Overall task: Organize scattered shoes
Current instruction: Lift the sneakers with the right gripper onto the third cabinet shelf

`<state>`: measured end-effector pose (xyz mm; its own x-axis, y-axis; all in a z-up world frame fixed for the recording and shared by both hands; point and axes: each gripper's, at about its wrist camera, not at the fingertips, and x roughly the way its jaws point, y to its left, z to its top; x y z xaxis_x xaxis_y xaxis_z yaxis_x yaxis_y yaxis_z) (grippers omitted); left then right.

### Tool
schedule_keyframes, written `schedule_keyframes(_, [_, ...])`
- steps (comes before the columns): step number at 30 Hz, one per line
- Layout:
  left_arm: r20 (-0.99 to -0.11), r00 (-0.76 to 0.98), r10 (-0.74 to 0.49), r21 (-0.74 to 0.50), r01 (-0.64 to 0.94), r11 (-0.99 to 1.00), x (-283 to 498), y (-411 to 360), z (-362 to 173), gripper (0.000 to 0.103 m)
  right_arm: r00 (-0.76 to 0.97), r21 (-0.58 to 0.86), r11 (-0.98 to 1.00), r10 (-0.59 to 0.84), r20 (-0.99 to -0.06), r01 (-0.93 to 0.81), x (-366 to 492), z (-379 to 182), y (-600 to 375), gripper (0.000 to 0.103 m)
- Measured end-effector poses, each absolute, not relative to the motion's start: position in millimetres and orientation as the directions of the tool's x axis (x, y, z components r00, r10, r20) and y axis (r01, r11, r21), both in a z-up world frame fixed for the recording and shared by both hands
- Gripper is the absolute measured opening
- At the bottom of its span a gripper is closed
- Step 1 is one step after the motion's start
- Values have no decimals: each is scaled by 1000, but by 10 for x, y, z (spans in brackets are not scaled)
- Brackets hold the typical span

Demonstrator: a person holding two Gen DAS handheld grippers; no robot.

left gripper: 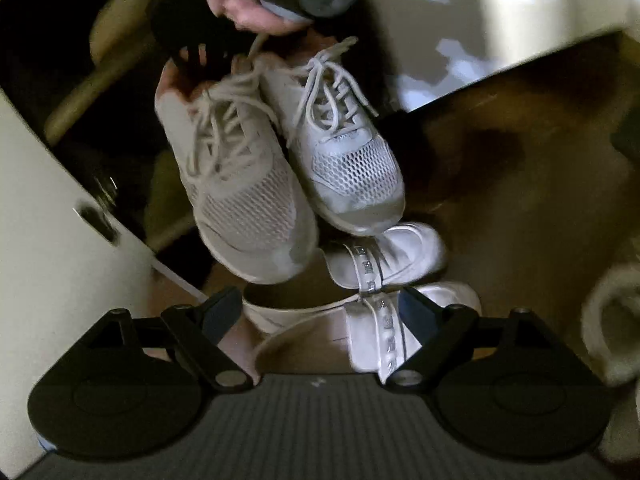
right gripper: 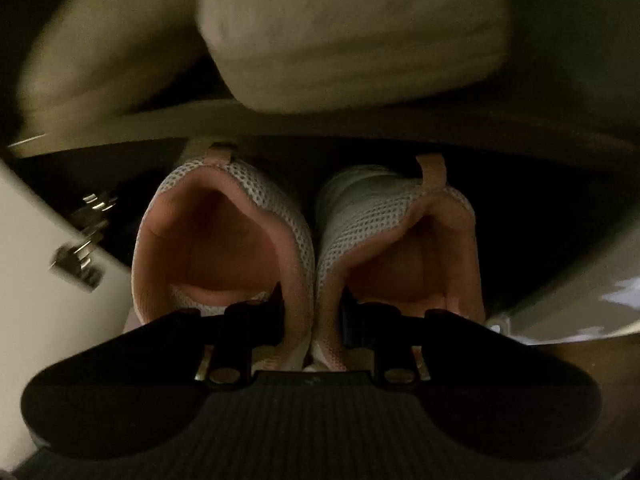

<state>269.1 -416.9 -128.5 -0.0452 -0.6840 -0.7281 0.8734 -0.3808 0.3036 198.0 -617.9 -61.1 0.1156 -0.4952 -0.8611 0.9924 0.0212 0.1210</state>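
Between the right hand-held gripper's point(right gripper: 311, 312) fingers sit the touching collars of two white mesh sneakers point(right gripper: 224, 240), clamped together; left hand-held gripper point(left gripper: 320, 312) gapes wide over white strap sandals point(left gripper: 372, 312).

The left claw point(left gripper: 320, 312) stands wide open, holding nothing. The right claw point(right gripper: 310, 320) is clamped, its fingers point(right gripper: 276, 312) pinching inward; a hand point(left gripper: 240, 0) grips its body.
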Motion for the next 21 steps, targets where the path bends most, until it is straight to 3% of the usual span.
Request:
schedule_keyframes(11, [-780,-63,-623,148,948,-282,2710,-4774,-1868,88,14,36,-31,-538,-843,999,2223,-809,-6489,24])
schedule_keyframes(18, [-700,-56,-712,173,954,-245,2654,-4949,-1794,88,25,32,-3,-572,-820,999,2146,-769,-6502,27])
schedule_keyframes(21, [-712,-70,-699,128,966,-227,2701,-4999,-1783,85,51,45,25,-578,-815,999,2077,-737,-6482,35])
